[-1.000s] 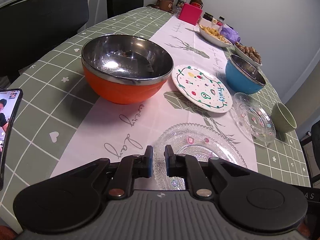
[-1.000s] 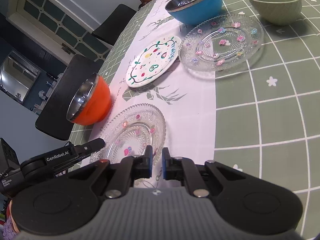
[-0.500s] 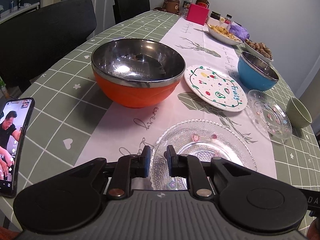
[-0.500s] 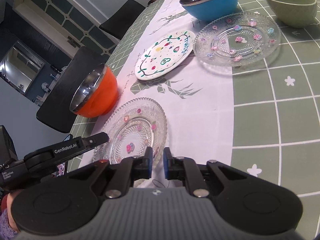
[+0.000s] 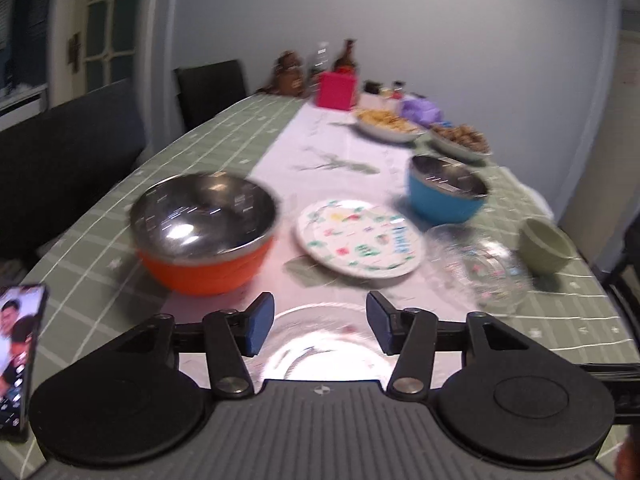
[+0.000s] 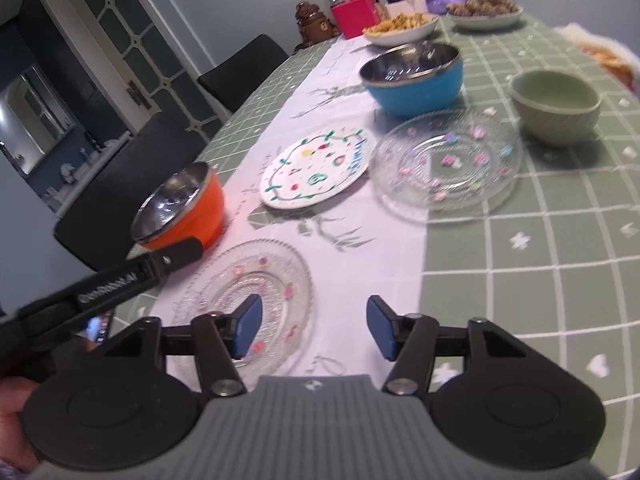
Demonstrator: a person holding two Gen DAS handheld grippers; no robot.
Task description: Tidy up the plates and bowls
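Note:
On the table runner stand an orange steel-lined bowl (image 5: 206, 236) (image 6: 180, 208), a white painted plate (image 5: 360, 242) (image 6: 316, 172) and a blue bowl (image 5: 446, 190) (image 6: 414, 76). A small green bowl (image 5: 546, 246) (image 6: 556, 100) sits beside a clear glass plate (image 5: 478, 268) (image 6: 448, 160). A second glass plate (image 5: 328, 344) (image 6: 248, 292) lies nearest, below both grippers. My left gripper (image 5: 320, 322) hangs over its near edge, jaws opening with nothing between them. My right gripper (image 6: 314, 326) is over that plate's right rim, jaws also opening and empty.
A phone (image 5: 18, 356) with a lit screen lies at the table's near left edge. Two dishes of food (image 5: 386, 122) (image 5: 460, 140), a pink box (image 5: 336, 90) and bottles crowd the far end. Dark chairs (image 5: 60, 160) line the left side. The left gripper's body (image 6: 132, 272) crosses the right wrist view.
Both grippers went from shut to open. Both rose and tipped up, so more of the far table and wall shows. The dishes have not moved.

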